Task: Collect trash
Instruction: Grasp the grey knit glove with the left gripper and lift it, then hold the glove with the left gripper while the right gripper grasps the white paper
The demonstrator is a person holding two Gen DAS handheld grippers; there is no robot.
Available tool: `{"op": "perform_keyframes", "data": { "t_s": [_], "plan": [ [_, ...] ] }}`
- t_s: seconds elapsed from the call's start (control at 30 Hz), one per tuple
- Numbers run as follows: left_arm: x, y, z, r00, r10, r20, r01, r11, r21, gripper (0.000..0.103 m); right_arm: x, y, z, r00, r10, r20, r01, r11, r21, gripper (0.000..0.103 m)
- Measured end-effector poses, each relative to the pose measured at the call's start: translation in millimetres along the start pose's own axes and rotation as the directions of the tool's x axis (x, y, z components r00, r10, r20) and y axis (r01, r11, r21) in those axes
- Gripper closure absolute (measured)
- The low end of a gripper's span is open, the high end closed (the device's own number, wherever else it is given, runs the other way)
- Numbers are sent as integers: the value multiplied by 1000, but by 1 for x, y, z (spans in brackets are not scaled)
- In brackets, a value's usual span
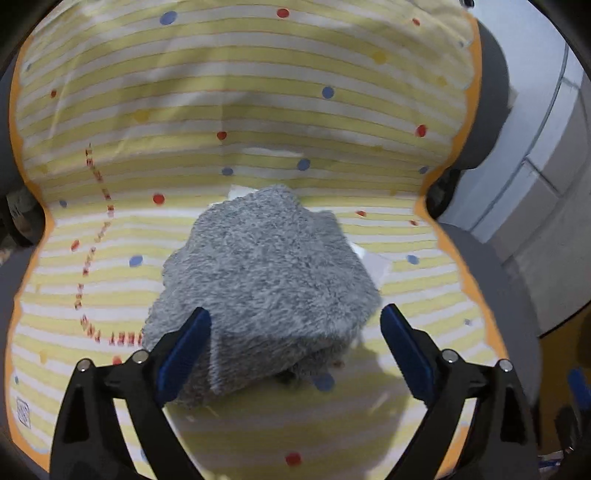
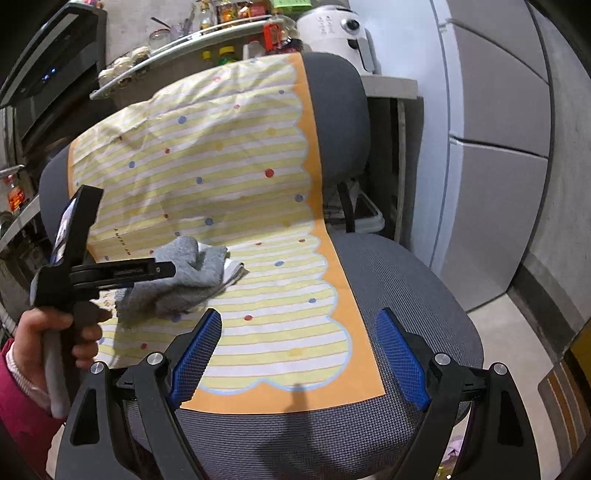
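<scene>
A crumpled grey fuzzy cloth (image 1: 264, 291) lies on a yellow striped, dotted sheet (image 1: 258, 110) draped over a grey office chair. White paper (image 1: 375, 264) pokes out from under the cloth's right and far sides. My left gripper (image 1: 295, 332) is open, its jaws spread around the cloth's near edge. In the right wrist view the cloth (image 2: 181, 280) and the paper (image 2: 236, 271) lie at the seat's left, with the left gripper (image 2: 162, 269) reaching in from the left. My right gripper (image 2: 299, 332) is open and empty above the seat's front.
The chair's grey mesh seat (image 2: 402, 295) and backrest (image 2: 336, 110) show beside the sheet. A white appliance (image 2: 332, 29) and cluttered shelves (image 2: 177, 40) stand behind the chair. Grey wall panels (image 2: 498, 147) are to the right.
</scene>
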State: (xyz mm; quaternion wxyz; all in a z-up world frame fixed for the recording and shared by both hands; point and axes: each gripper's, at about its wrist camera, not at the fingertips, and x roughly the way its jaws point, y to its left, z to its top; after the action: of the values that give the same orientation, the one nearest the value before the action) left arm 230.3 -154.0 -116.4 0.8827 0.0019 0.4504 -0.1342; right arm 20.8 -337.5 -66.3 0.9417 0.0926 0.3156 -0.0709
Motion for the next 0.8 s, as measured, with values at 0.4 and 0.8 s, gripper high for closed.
{"op": "perform_keyframes", "data": {
  "t_s": [0.4,0.8],
  "plan": [
    [-5,24,-5,1000,11,4,-11,1000,-6,90,0,6,-11,1000,3,-29,-3,1000,-7,18],
    [-174,69,-8,905,-183,384,197,980,3,93,-24,29,-5,1000,27,8,-27,998,-49,18]
  ]
}}
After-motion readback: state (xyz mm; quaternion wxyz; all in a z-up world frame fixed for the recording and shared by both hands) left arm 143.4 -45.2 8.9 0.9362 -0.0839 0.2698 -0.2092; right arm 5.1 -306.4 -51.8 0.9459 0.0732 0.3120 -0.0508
